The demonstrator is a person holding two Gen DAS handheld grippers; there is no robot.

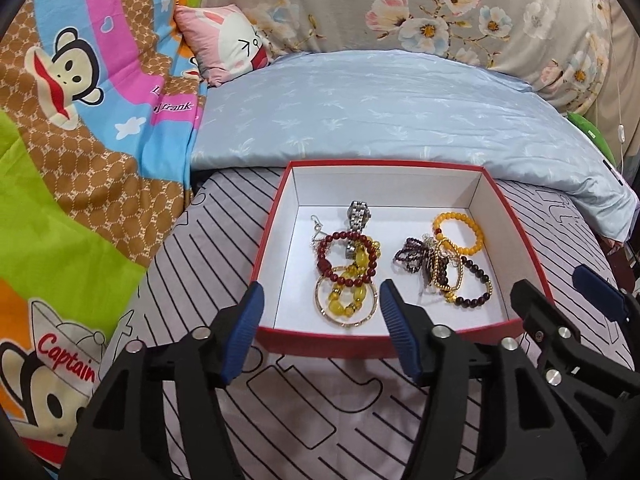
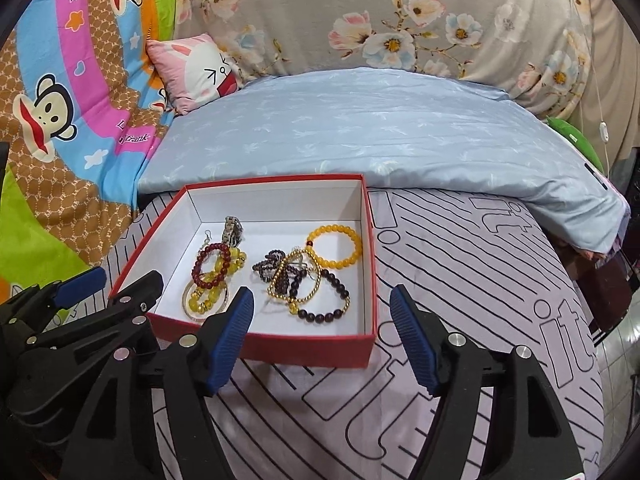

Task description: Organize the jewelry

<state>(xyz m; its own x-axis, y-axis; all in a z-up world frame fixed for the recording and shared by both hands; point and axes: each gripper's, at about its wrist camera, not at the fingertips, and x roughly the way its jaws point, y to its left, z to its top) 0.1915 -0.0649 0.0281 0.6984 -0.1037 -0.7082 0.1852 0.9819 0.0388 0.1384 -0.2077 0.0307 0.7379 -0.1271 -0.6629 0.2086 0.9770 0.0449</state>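
A red box (image 1: 384, 344) with a white inside lies on the striped bed sheet and also shows in the right wrist view (image 2: 304, 350). It holds a dark red bead bracelet (image 1: 347, 258), a silver watch (image 1: 359, 215), a yellow bead bracelet (image 1: 458, 231), a dark bead bracelet (image 1: 476, 284) and more tangled pieces. My left gripper (image 1: 322, 330) is open and empty at the box's near wall. My right gripper (image 2: 322, 338) is open and empty at the near right corner. Each gripper shows in the other's view.
A folded light blue quilt (image 1: 392, 112) lies behind the box. A cartoon monkey blanket (image 1: 80, 120) is on the left with a small pink pillow (image 1: 224, 40). Floral bedding (image 1: 440, 4) is at the back. The bed's edge falls off at the right (image 2: 600, 320).
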